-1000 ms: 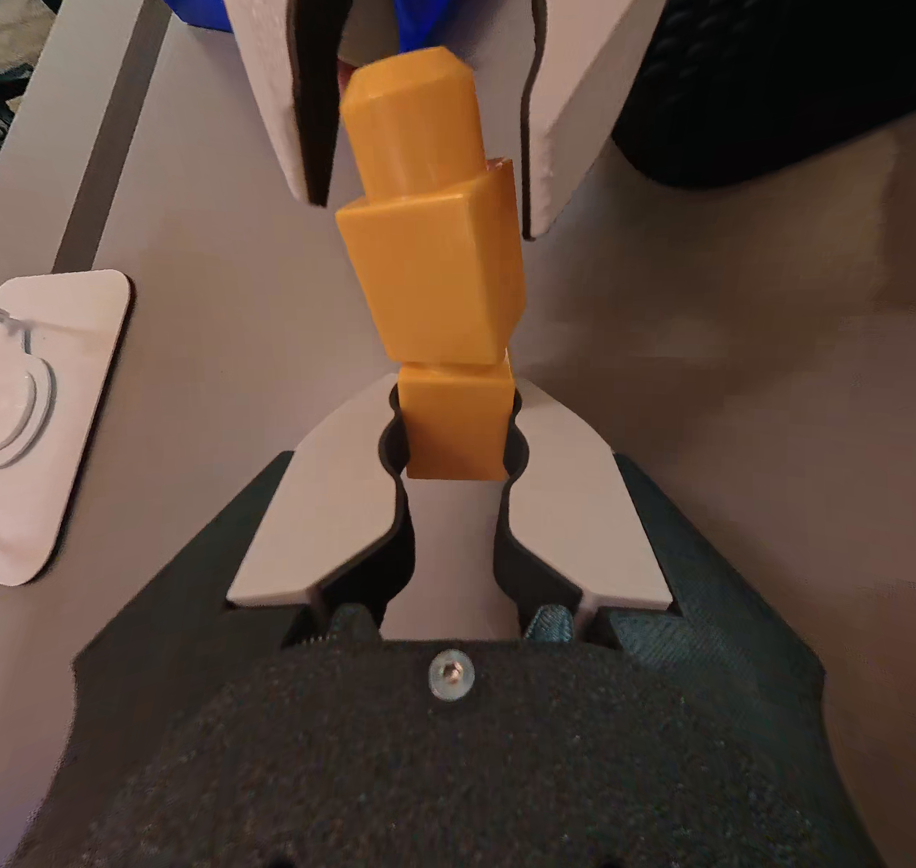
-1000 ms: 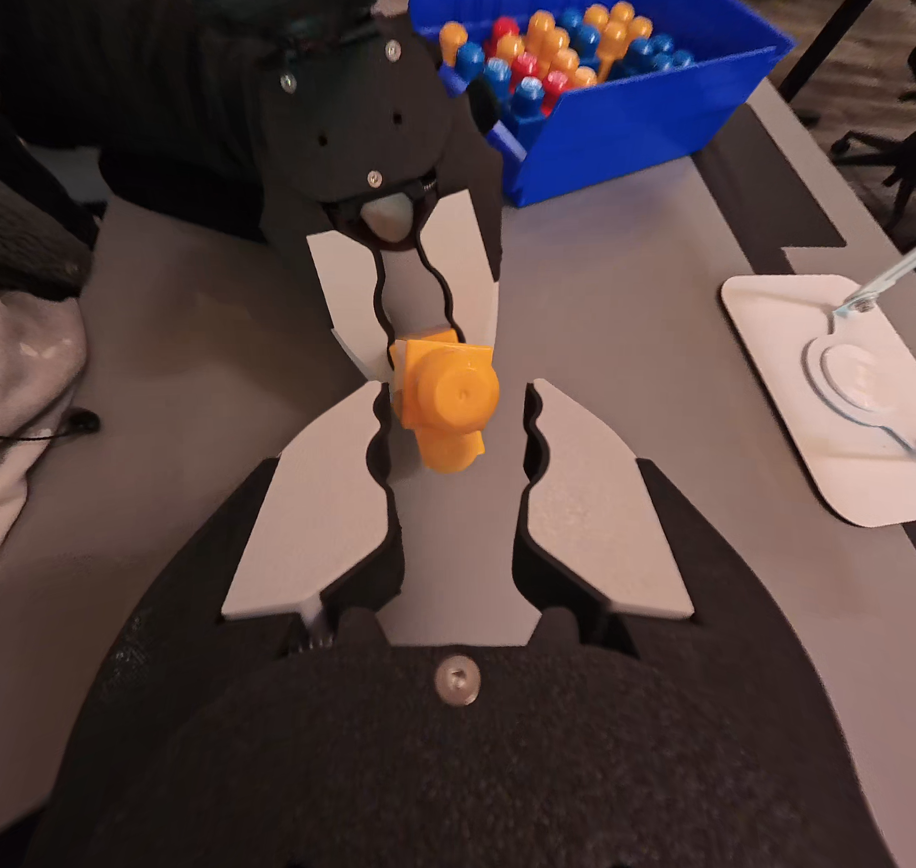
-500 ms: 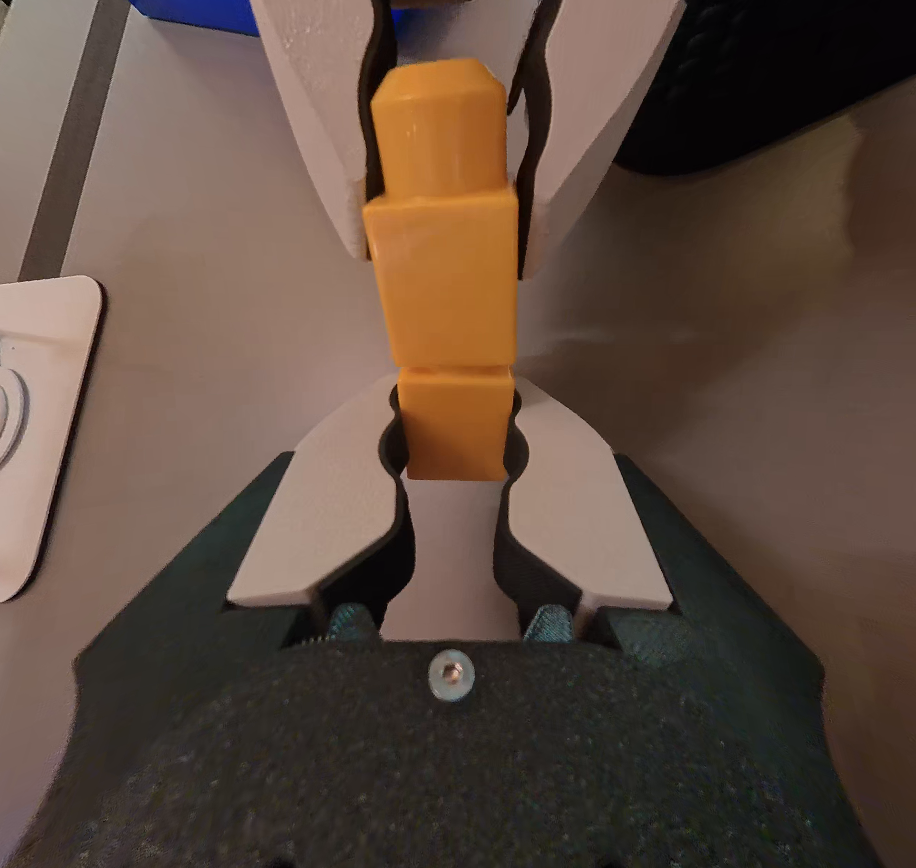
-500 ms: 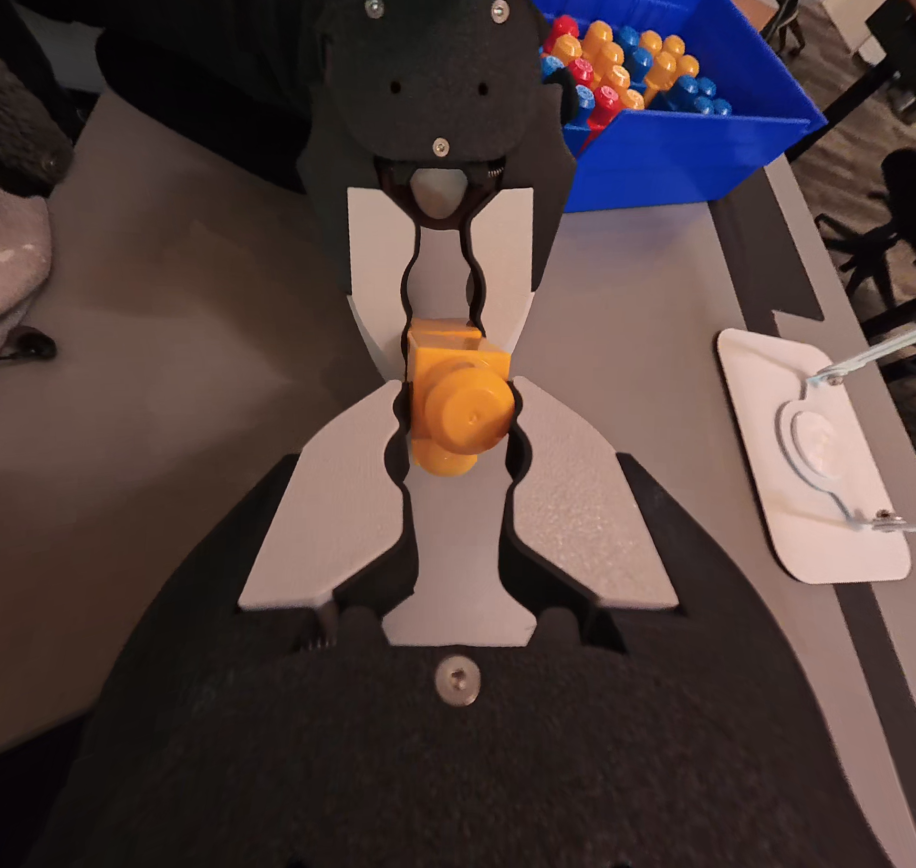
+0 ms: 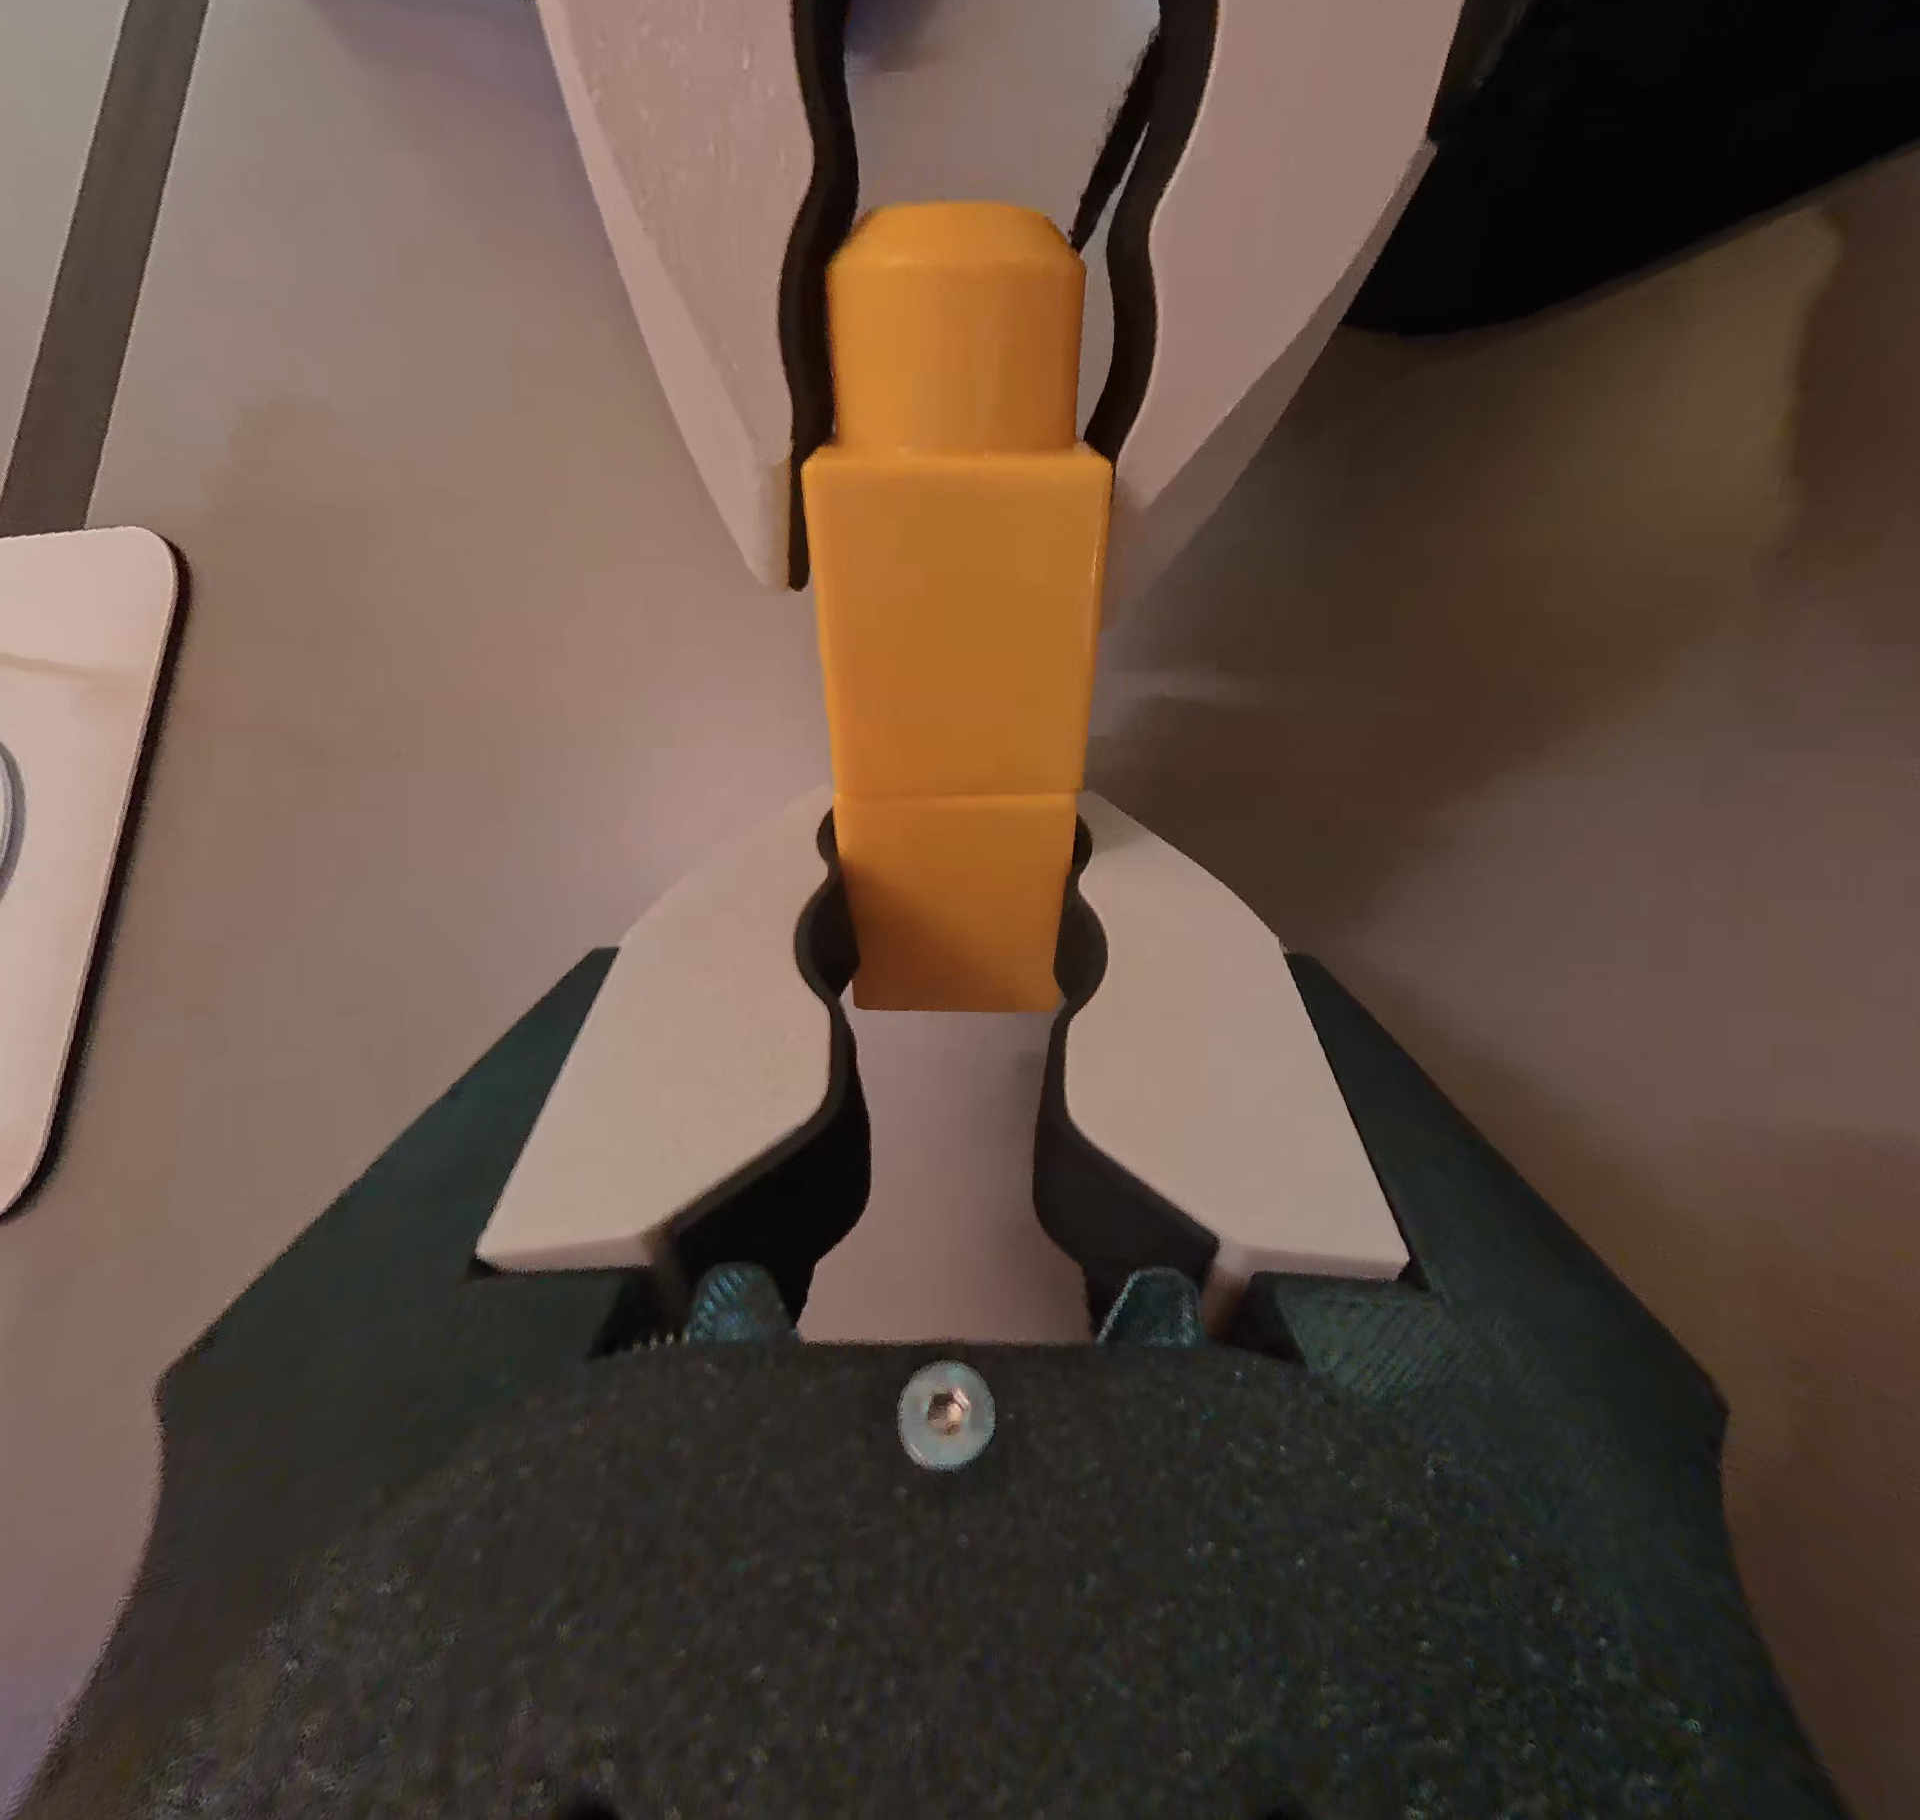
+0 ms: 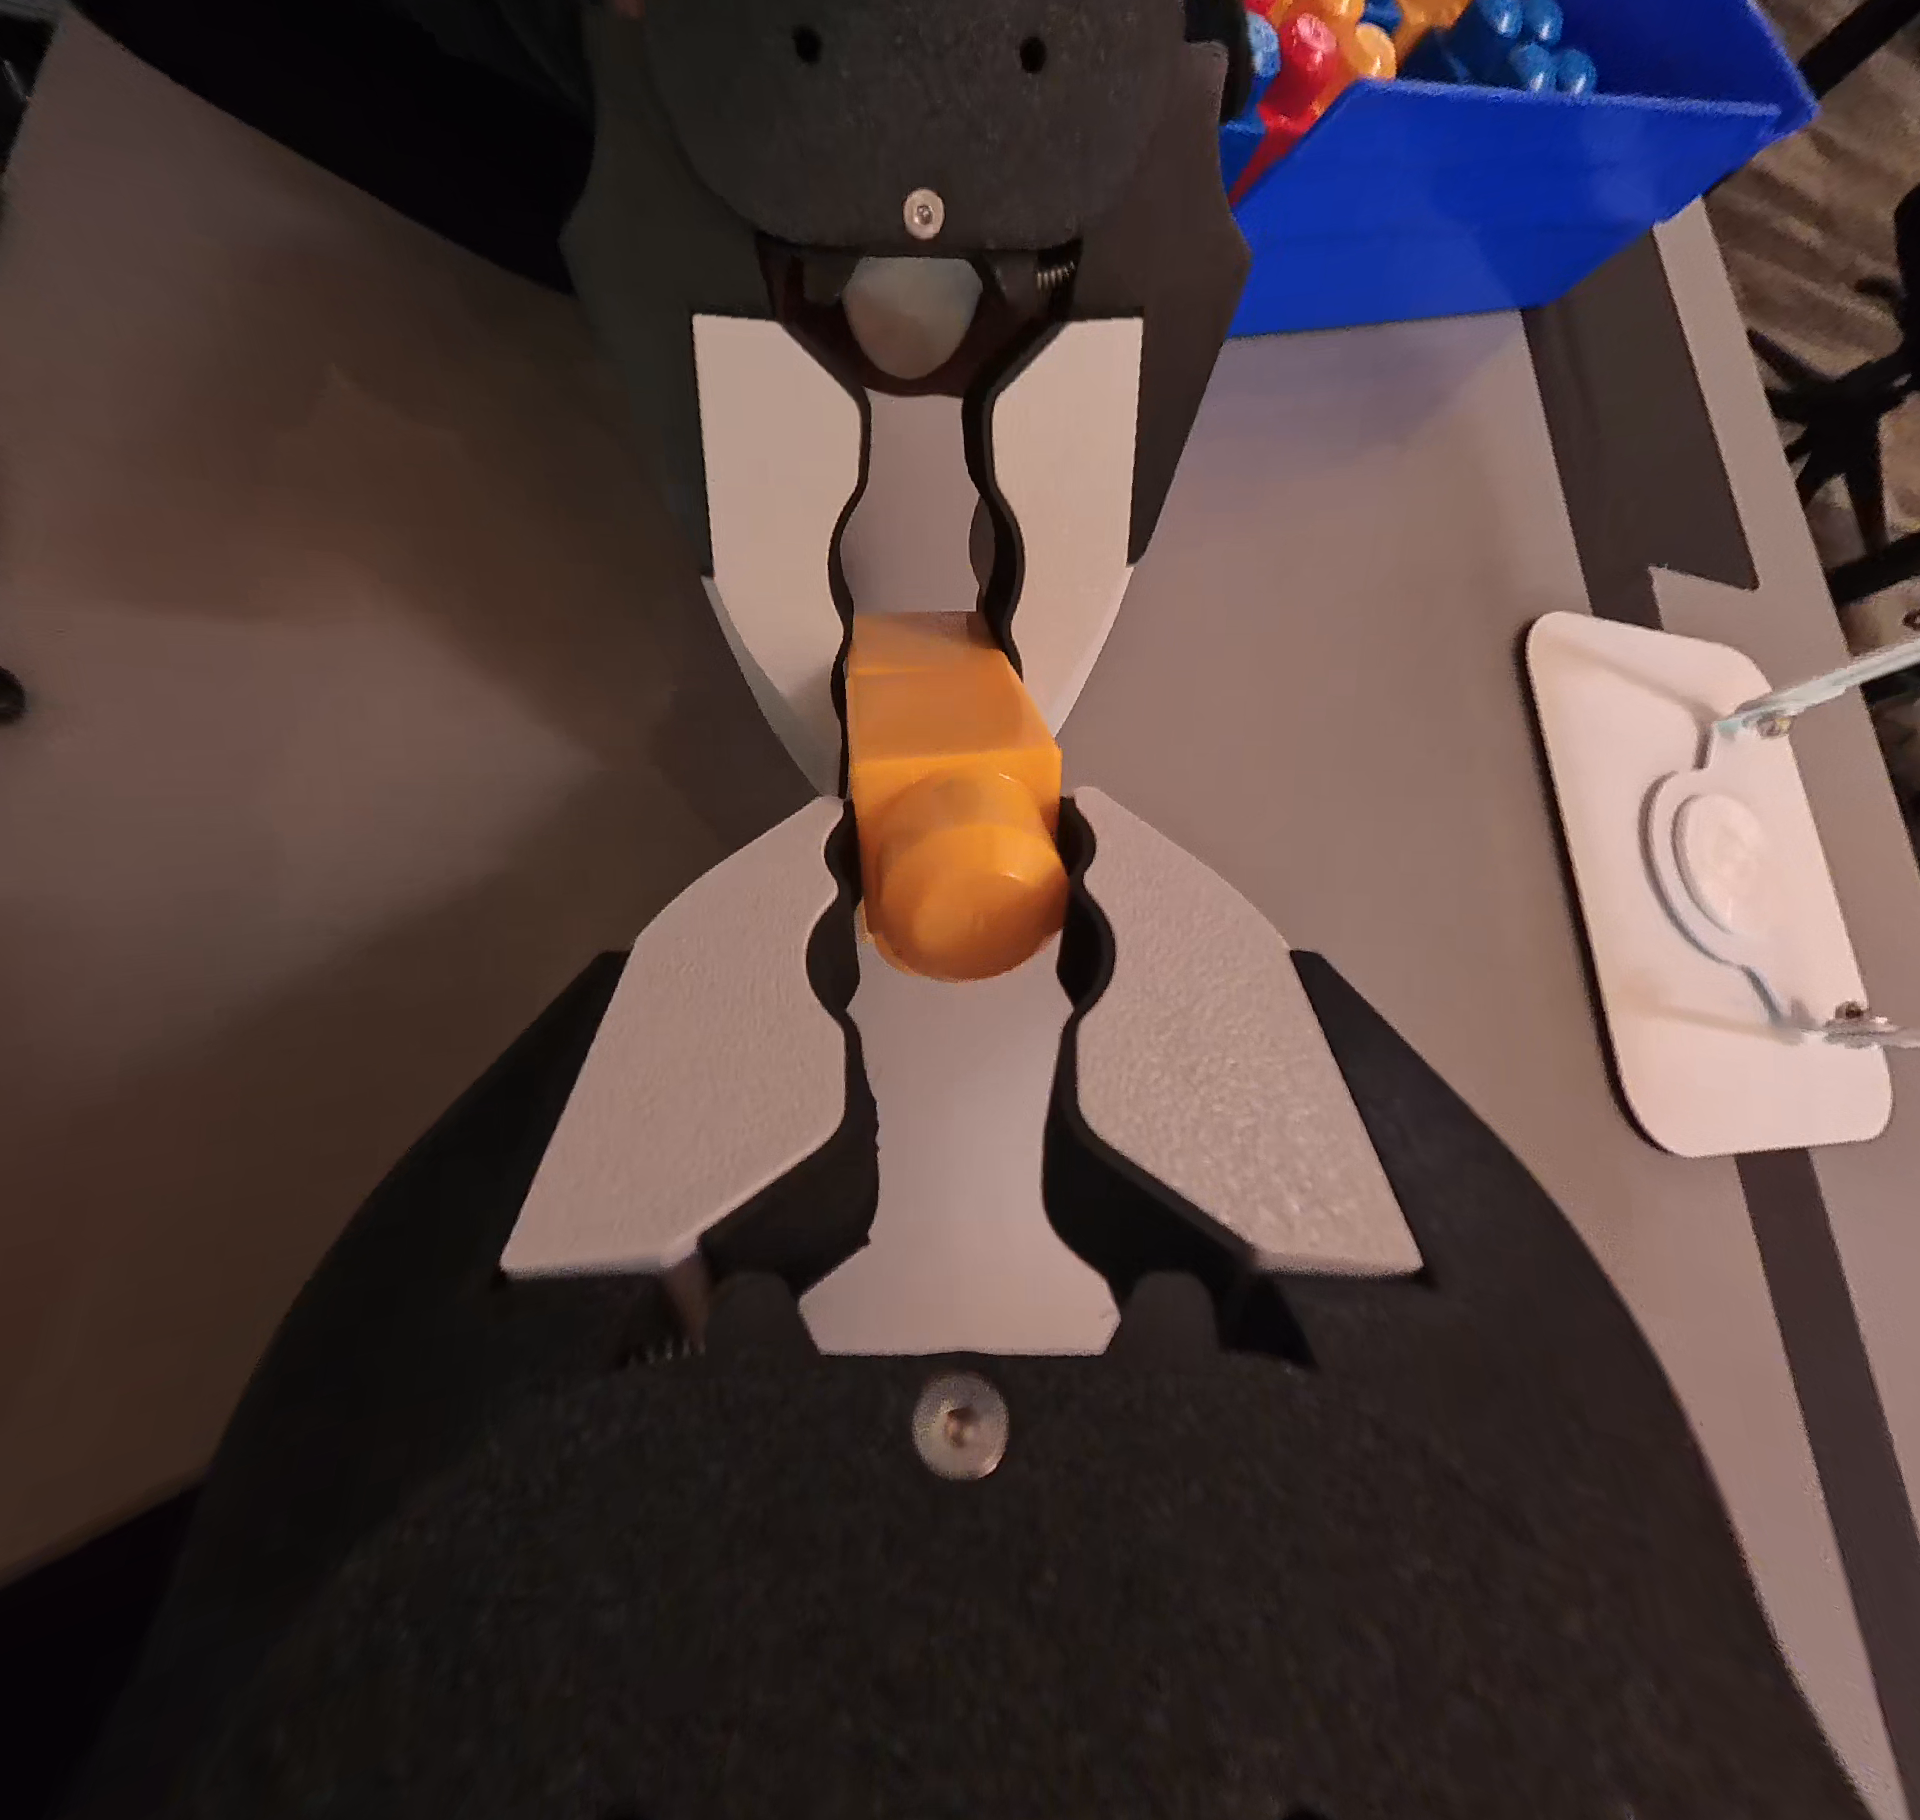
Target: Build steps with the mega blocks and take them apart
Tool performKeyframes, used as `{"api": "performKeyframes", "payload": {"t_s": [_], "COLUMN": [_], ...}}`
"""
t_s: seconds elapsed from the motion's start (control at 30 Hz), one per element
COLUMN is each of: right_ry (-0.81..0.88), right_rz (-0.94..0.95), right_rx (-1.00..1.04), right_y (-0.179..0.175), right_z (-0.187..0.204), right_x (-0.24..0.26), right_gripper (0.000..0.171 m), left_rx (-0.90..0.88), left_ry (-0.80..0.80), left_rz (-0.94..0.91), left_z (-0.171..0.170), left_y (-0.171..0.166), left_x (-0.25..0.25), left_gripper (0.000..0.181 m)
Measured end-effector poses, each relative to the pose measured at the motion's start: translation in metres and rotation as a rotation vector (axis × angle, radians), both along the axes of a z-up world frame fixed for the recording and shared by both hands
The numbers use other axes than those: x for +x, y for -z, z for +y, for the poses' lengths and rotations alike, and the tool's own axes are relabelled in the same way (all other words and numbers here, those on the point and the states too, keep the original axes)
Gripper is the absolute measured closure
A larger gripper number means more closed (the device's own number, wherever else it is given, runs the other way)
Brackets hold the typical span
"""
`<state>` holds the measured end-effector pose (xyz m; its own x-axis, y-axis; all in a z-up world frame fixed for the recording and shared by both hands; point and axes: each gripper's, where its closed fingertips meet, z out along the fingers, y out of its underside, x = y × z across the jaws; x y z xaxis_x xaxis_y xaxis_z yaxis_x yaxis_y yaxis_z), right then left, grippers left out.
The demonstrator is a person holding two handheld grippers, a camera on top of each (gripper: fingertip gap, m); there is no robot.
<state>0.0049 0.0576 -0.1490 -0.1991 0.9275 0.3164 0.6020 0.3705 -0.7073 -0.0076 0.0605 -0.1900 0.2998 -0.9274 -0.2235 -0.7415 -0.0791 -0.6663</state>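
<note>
Closing since a second ago, right gripper (image 6: 961, 861) jaws now clamp the orange blocks (image 5: 956, 648) opposite the left gripper's (image 5: 956, 897) clamped jaws.

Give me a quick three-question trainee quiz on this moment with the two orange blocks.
1. True or false: the left gripper is shut on the near orange block.
2. What does the right gripper grip? A) the stud end of the far orange block B) a red block C) nothing
3. Fill in: spare blocks sit in a ___ bin.

Key: 1 true; 2 A; 3 blue.
</note>
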Motion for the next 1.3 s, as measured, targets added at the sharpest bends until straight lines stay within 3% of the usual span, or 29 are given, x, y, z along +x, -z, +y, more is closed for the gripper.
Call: {"api": "performKeyframes", "payload": {"t_s": [0.17, 0.53, 1.0, 1.3], "right_ry": [0.037, -0.051, -0.013, 0.013], "right_rz": [-0.010, 0.012, -0.005, 0.169], "right_rx": [-0.036, 0.130, 0.061, -0.068], "right_y": [0.001, 0.005, 0.006, -0.027], "right_z": [0.002, 0.001, 0.001, 0.009], "right_x": [-0.001, -0.002, -0.001, 0.009], "right_gripper": [0.135, 0.136, 0.136, 0.127], "left_rx": [0.018, 0.048, 0.033, 0.021], "left_ry": [-0.020, -0.018, -0.009, -0.006], "left_rz": [0.020, 0.065, 0.051, -0.108], "left_z": [0.003, 0.004, 0.002, 0.004], "left_y": [0.001, 0.005, 0.005, -0.015], "left_x": [-0.001, -0.004, -0.002, 0.001], "left_gripper": [0.145, 0.145, 0.145, 0.145]}}
